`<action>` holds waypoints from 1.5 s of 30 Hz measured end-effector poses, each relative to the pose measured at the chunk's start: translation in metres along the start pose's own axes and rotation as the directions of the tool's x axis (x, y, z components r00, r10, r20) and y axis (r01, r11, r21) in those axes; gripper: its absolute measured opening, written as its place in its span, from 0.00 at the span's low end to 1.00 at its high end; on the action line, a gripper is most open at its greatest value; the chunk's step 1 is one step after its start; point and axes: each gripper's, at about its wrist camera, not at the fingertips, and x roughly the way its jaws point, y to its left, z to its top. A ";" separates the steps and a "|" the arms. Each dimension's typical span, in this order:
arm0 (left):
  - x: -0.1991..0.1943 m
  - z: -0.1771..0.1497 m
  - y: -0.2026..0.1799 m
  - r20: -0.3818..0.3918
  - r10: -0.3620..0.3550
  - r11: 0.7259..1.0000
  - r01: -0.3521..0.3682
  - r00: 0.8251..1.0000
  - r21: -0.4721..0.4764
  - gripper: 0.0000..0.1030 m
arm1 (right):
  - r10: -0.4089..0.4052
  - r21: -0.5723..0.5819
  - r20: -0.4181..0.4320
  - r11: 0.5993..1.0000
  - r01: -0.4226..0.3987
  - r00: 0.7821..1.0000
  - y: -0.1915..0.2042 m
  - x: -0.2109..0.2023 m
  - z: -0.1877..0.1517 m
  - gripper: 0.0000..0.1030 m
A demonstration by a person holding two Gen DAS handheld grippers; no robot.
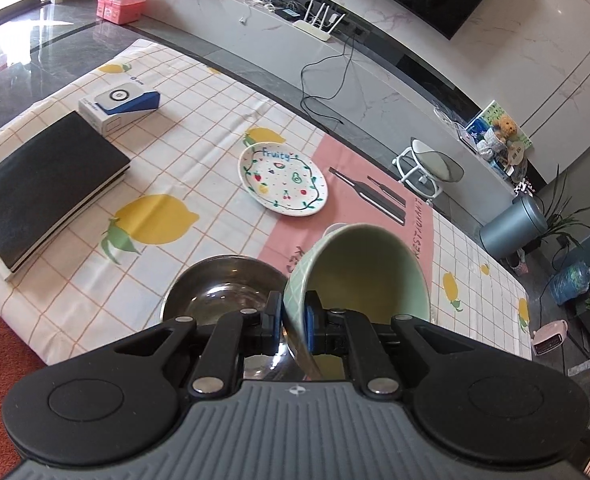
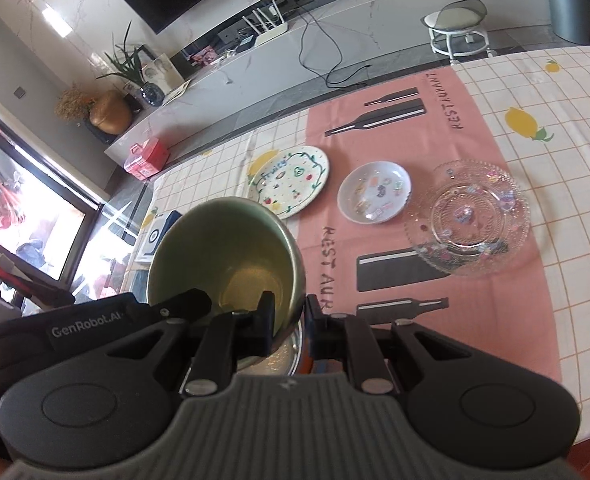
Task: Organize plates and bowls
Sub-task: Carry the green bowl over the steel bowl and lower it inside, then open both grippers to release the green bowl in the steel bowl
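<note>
The green bowl (image 1: pixel 359 276) is hanging tilted just above the steel bowl (image 1: pixel 223 284) — near edge of the table. Both tongs are pinching its rim: the left gripper (image 1: pixel 295 320) and the right gripper (image 2: pixel 291 320), one each side.

Bright daylight floods in from the window (image 2: pixel 23 208), glaring off the glossy floor (image 1: pixel 35 44); fisheye bends the edges, focus stays sharp

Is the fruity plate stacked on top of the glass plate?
No, the fruity plate lies alone on the tablecloth, apart from the glass plate.
</note>
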 end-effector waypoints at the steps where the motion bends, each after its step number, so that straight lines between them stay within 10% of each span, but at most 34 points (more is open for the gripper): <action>1: 0.000 -0.001 0.004 -0.001 0.006 1.000 -0.006 1.000 -0.007 0.12 | 0.004 -0.004 -0.011 1.000 -0.004 1.000 0.004 0.003 -0.002 0.13; 26: 0.045 -0.015 0.051 -0.121 0.109 0.994 -0.111 0.987 -0.011 0.14 | -0.070 -0.091 -0.189 0.994 0.053 0.979 0.011 0.087 -0.019 0.11; 45: 0.034 0.000 0.053 -0.111 0.091 0.996 -0.093 0.990 -0.009 0.20 | -0.198 -0.285 -0.155 0.947 0.148 0.968 0.031 0.106 -0.006 0.07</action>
